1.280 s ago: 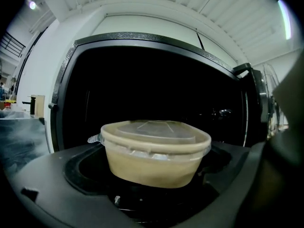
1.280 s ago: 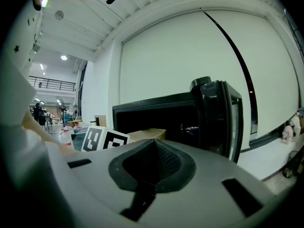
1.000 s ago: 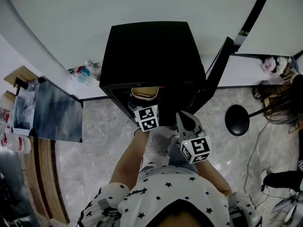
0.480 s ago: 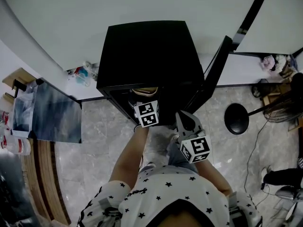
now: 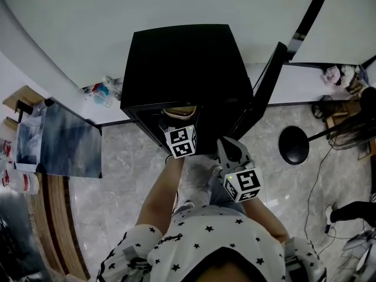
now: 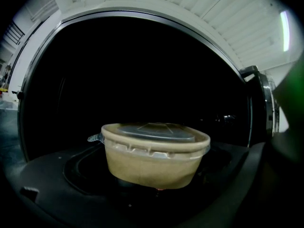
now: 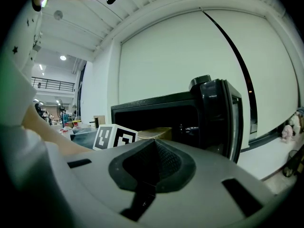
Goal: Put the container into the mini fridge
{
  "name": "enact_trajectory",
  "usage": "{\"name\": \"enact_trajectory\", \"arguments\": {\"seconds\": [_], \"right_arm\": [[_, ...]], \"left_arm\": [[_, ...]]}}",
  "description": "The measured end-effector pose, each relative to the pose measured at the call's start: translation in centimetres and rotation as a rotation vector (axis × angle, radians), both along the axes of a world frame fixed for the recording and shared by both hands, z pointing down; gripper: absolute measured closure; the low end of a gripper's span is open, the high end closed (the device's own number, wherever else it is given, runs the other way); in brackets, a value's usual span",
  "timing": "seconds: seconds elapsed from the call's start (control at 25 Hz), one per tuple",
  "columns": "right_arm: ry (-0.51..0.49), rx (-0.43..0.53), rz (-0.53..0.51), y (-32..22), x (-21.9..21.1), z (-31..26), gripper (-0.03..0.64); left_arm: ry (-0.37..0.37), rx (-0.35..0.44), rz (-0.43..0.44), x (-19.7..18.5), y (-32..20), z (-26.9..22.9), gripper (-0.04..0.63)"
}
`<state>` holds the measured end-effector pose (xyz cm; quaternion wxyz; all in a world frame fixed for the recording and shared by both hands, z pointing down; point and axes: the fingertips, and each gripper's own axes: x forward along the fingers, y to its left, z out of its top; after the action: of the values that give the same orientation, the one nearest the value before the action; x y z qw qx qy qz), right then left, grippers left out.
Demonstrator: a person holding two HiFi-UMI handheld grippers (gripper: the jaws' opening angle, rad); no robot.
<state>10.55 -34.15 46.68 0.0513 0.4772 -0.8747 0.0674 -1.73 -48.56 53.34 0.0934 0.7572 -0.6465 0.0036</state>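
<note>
While the left forearm reaches straight forward, left gripper (image 5: 176,126) clamps the tan lidded container (image 5: 179,111) at the mouth of the black mini fridge (image 5: 182,63), door (image 5: 265,91) open. Right gripper (image 5: 227,148) held low beside it, jaws together, empty.

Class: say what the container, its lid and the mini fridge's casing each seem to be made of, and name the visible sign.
Container: tan and matte, probably kraft paper or pulp fibre.
Lid: clear glossy plastic, with moulded ridges and a pull tab.
Mini fridge: smooth black casing with a soft sheen; painted metal or plastic, the look leaves it open.
</note>
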Motion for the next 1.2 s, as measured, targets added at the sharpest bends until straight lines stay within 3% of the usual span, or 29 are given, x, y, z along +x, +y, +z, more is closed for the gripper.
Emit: {"name": "enact_trajectory", "arguments": {"seconds": [0.32,1.2], "right_arm": [[-0.003,0.001,0.002,1.1,-0.4,-0.2,0.623],[-0.015,0.007,0.020,3.8,-0.6,-0.8,0.623]], "left_arm": [[0.012,-0.017,0.046,0.7,0.7,0.2,0.014],[0.018,-0.075,0.021,-0.3,2.8,0.9,0.012]]}}
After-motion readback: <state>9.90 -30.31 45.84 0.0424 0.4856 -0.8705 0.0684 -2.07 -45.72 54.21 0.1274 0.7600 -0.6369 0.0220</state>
